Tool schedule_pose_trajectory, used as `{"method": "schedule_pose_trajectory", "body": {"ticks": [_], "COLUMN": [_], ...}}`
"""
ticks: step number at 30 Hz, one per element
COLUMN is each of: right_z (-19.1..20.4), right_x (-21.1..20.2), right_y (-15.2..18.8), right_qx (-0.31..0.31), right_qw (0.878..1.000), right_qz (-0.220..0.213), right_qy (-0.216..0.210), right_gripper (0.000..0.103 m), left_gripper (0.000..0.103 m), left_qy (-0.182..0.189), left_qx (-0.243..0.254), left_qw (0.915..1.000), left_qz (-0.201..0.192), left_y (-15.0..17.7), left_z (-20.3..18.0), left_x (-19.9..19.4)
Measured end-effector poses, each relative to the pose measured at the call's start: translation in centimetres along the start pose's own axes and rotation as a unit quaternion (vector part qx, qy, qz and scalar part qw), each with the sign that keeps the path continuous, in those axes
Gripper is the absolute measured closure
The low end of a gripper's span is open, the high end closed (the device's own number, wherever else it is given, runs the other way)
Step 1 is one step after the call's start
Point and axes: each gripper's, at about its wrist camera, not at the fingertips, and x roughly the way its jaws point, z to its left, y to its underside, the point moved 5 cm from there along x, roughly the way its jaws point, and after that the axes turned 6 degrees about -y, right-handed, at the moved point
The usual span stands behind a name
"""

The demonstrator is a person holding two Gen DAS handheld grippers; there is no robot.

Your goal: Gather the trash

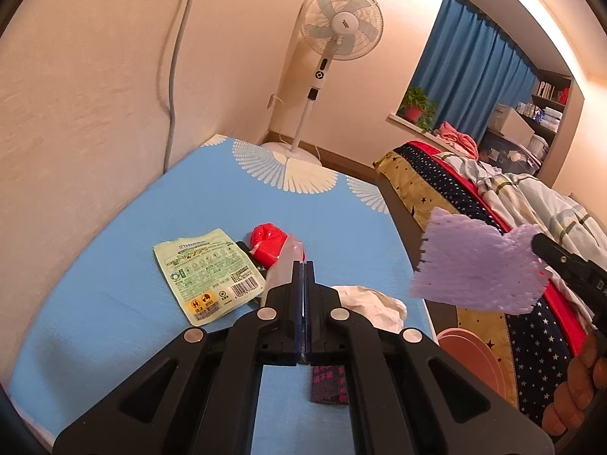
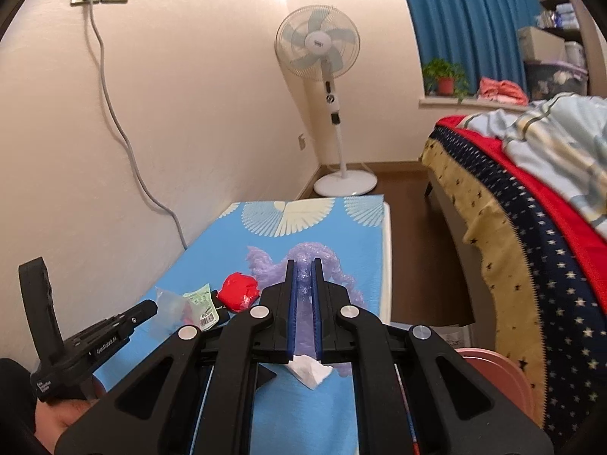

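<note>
Lilac foam netting (image 1: 478, 265), soft and open-meshed with a ragged edge, hangs clear of the table, pinched between the nearly closed jaws of the right gripper (image 2: 303, 265), apparently so it can be carried to the pink bin (image 1: 470, 352) whose rim shows low at the right beside the table. A thin clear plastic bag (image 1: 284, 261) rises crumpled from the fully closed left gripper (image 1: 303, 265), pinched by one edge. On the blue patterned tablecloth (image 1: 151, 227), more trash waits: a flat, glossy pale green sachet (image 1: 208, 273) to the left, a red crumpled wrapper (image 1: 267, 244) just beyond it, and a white crumpled tissue (image 1: 373, 303) near the right edge. Farther off stand a white pedestal fan (image 1: 337, 26) and a bed (image 1: 493, 197).
</note>
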Motion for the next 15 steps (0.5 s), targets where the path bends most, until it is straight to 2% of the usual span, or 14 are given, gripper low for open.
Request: {"method": "schedule_pose_trajectory", "body": {"ticks": [10,15], "right_z": [0.2,0.0], "right_x": [-3.5,-4.9], "right_y": [0.7,0.9], "right_qx": [-0.006,0.01], "right_qw": [1.0,1.0], "right_qz": [-0.017,-0.024], "right_qy": [0.015,0.015], "right_gripper": [0.096,0.096], "left_gripper": [0.103,0.103], "left_qy": [0.008,0.006], "left_qx": [0.023,-0.009], "left_qw": [0.9997,0.9998], "left_qz": [-0.009,0.019], "left_y": [0.2,1.0], "left_z": [-1.4,0.6], "left_x": [-1.9,-0.9]}}
